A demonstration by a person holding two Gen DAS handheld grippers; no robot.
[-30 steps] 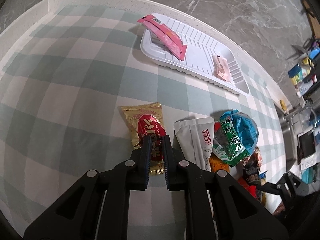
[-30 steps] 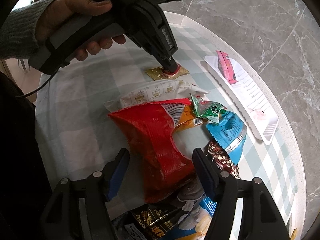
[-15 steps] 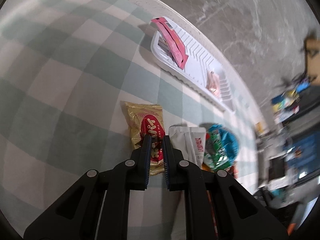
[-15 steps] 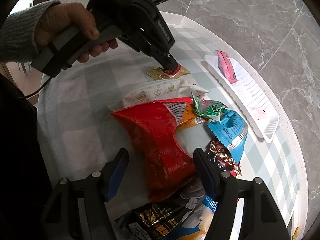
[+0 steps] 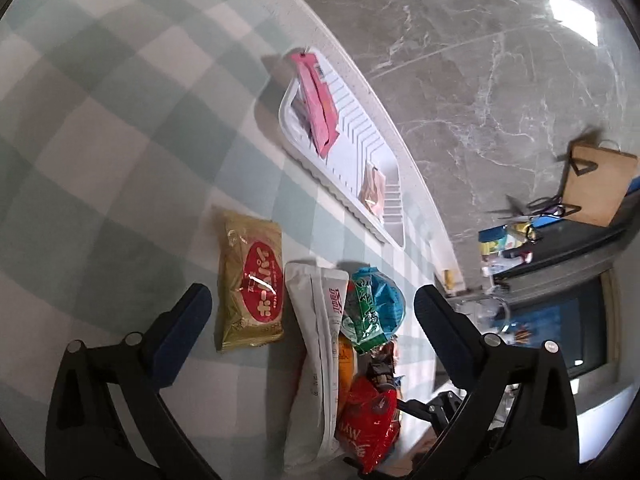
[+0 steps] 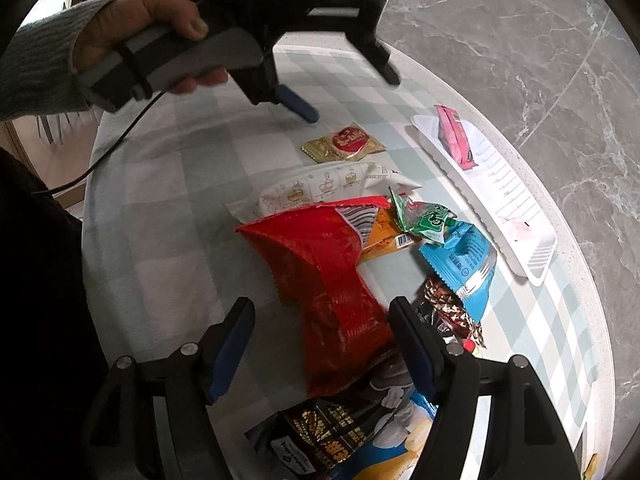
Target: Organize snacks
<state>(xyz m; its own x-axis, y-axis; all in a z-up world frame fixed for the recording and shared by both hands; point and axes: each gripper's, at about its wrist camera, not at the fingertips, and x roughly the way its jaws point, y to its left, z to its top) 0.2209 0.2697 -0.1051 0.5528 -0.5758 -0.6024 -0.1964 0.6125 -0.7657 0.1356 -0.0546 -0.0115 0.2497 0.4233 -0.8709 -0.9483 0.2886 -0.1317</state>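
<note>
While the left hand-held gripper has just opened, empty, over the gold snack packet; the right hand-held gripper, unclenched astride the red bag, may snag neighbouring wrappers.

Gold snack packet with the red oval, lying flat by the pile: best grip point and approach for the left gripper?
Judging from both views, take the gold packet across its short width, mid-body, coming down from above. It lies flat on the checked cloth, so there is no raised edge to pinch. The white pouch lies close along one long edge, so that finger has little room. The left gripper is open.
</note>
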